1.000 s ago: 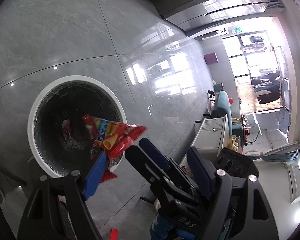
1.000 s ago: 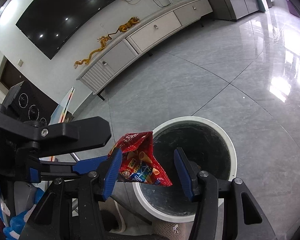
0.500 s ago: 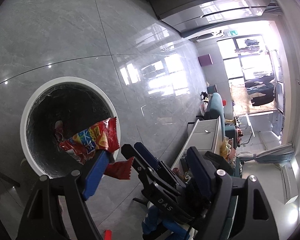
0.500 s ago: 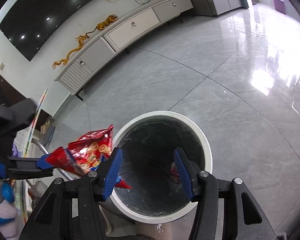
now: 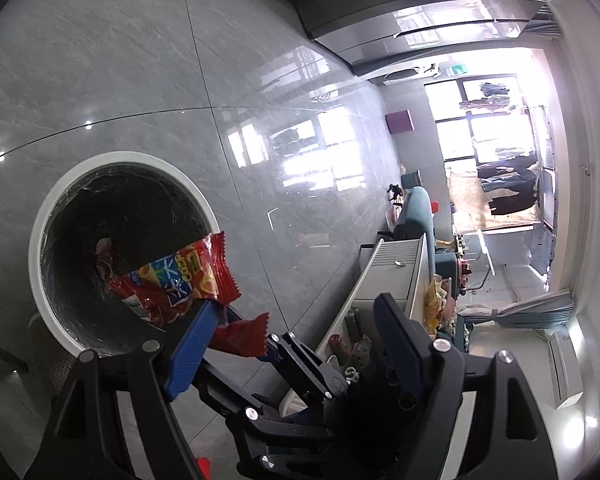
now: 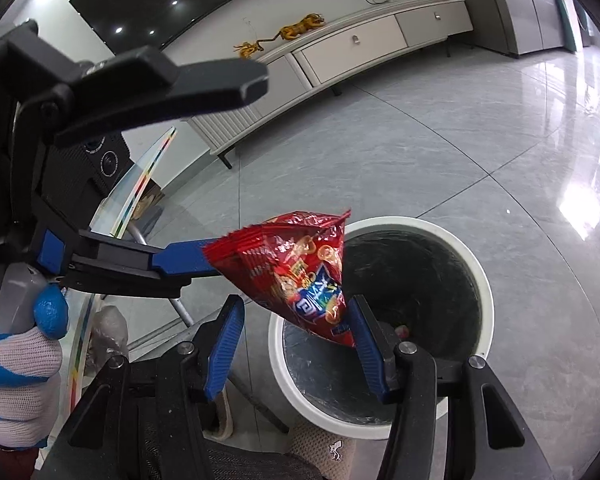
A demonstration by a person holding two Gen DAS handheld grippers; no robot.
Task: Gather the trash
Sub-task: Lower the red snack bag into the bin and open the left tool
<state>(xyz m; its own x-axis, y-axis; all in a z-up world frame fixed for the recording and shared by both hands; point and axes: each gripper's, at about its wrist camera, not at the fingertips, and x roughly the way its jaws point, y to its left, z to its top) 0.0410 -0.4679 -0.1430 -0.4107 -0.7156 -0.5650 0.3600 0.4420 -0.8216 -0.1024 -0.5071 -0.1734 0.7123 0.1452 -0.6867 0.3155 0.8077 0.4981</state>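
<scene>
Bin (image 5: 40, 216) bottom dark, contents unclear

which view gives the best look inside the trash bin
Left wrist view: the bin shows nearly its whole white rim and trash at the bottom; the snack bag covers only one edge. In the right wrist view, the bag and a finger of the right gripper hide part of the opening.

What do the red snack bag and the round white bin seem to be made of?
The snack bag looks like thin glossy plastic film: it creases sharply, shines, and has a zigzag sealed edge. The bin appears to have a smooth matte white rim, probably plastic, though painted metal is possible. Inside it is a dark, wrinkled, slightly shiny liner, likely a plastic bag.
</scene>
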